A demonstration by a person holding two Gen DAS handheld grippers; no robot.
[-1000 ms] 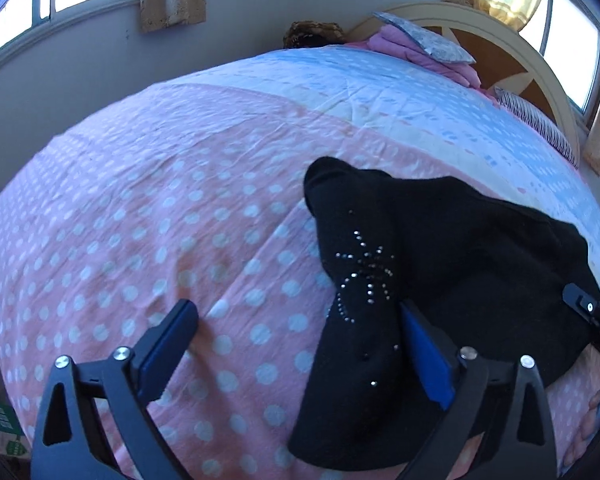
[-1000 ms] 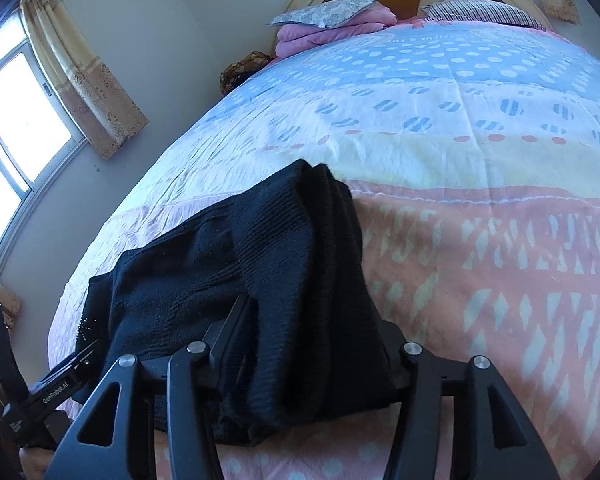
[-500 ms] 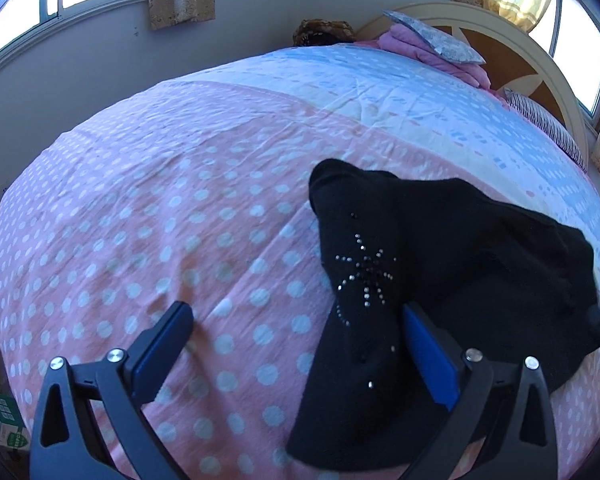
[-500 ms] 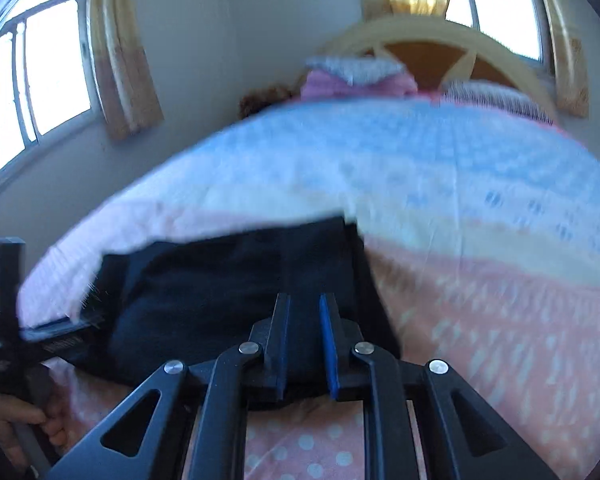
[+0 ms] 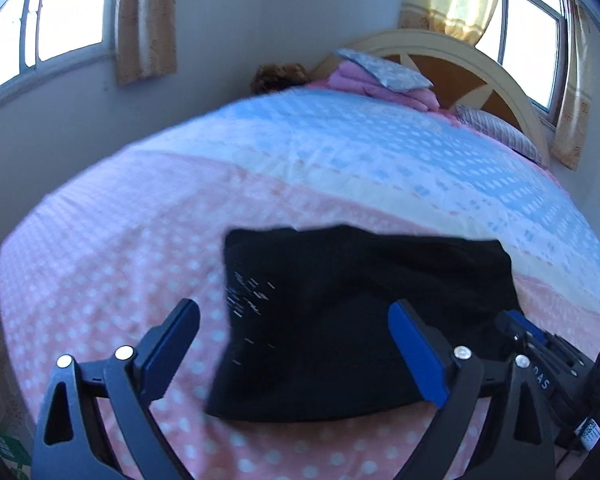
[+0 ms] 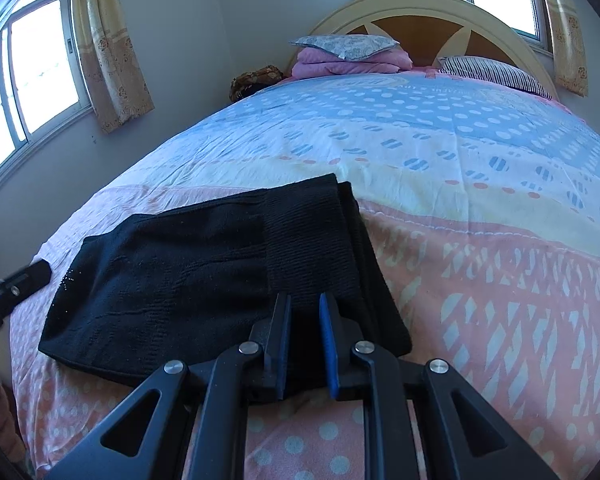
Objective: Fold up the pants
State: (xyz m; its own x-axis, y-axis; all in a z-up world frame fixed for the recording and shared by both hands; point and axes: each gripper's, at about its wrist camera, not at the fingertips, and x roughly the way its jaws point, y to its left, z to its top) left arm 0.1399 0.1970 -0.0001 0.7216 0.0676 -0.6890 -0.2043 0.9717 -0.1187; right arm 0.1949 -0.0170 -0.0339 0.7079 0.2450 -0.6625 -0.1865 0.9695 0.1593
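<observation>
On my pink polka-dot bed cover [image 6: 500,280], the folded black knit pants [image 6: 204,264] lie mid-frame. My left hand-held gripper [image 5: 296,340] hovers wide apart, empty; my right hand-held gripper [image 6: 305,316], nearly closed, grips nothing visible.

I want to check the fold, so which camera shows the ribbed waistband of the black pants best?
The right wrist view: the ribbed waistband of the black knit pants lies sharp and unobstructed just ahead of the right gripper. The left wrist view is motion-blurred; there the pants read as a dark slab with no ribbing discernible.
</observation>
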